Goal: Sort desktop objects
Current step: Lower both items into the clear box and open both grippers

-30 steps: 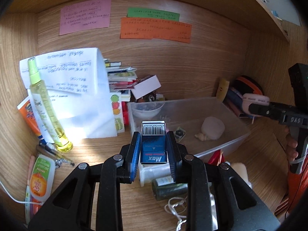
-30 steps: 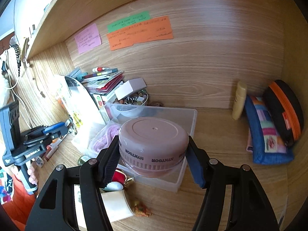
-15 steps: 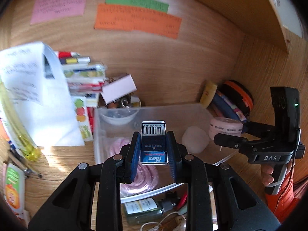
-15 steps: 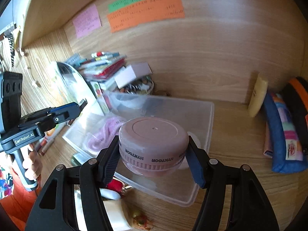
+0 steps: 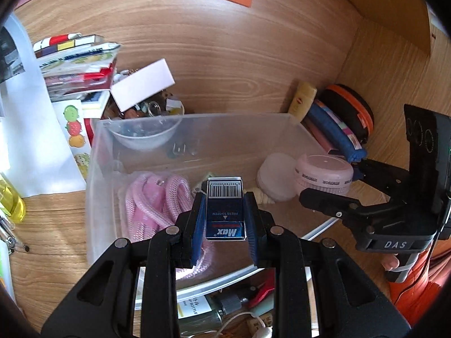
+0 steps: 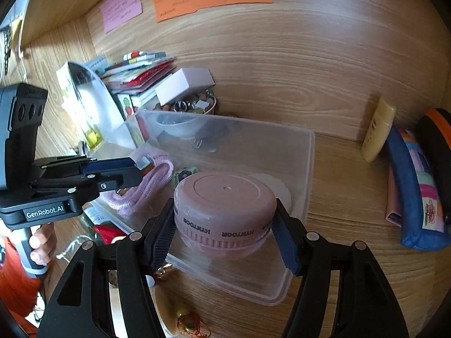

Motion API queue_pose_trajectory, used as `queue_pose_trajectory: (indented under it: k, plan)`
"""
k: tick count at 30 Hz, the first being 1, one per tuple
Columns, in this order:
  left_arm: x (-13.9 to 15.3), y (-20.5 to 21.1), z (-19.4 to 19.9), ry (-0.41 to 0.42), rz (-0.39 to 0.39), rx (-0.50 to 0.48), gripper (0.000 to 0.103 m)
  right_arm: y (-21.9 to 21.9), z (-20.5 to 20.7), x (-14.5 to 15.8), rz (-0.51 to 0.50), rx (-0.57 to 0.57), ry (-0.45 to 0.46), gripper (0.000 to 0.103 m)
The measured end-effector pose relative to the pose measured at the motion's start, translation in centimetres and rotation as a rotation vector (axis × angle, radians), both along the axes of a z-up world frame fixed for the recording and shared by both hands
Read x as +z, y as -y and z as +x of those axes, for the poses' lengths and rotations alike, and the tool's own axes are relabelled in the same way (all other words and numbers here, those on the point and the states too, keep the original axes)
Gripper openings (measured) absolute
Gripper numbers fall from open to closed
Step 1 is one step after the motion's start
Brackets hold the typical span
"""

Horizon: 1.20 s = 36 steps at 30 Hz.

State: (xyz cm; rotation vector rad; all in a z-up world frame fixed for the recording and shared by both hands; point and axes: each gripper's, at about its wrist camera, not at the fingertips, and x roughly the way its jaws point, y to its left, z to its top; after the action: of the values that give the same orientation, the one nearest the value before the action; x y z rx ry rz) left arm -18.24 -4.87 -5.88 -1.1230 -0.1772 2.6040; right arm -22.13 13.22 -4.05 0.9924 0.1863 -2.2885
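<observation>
You have a small dark-blue Max staple box, barcode end pointing away, pinched upright above the pink cord inside the clear plastic bin. Your round pink HYNTOOR case sits level, lettering upside down, clamped over the bin's right end.

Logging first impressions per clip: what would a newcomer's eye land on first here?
Both tongs hang loaded over the clear plastic bin: the left tongs clamp a small blue Max box, the right tongs a round pink jar. A pink cord lies coiled in the bin.

"Max", "PRESS TO OPEN" on blue box; "HYNTOOR" on pink jar.
</observation>
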Motion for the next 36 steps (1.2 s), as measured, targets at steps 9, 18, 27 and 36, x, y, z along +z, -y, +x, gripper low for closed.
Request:
queue_pose_trajectory:
  k: [9,18,27,36]
  plan:
    - [-0.6,-0.9,-0.2,0.039,0.017,-0.021,0.026,0.7,0.3,-0.3,0.015,0.034,0.015,0.061]
    - [-0.5,-1.4,0.3,0.046,0.015,-0.016,0.026,0.4,0.5,0.0,0.02,0.031,0.015,0.061]
    - [-0.4,-1.1,0.4,0.03,-0.001,0.001,0.038,0.7,0.9,0.1,0.053,0.016,-0.034,0.066]
    - [-0.1,0.1,0.8,0.002,0.024,0.037,0.051,1.0,1.6,0.5,0.073,0.029,-0.081,0.072]
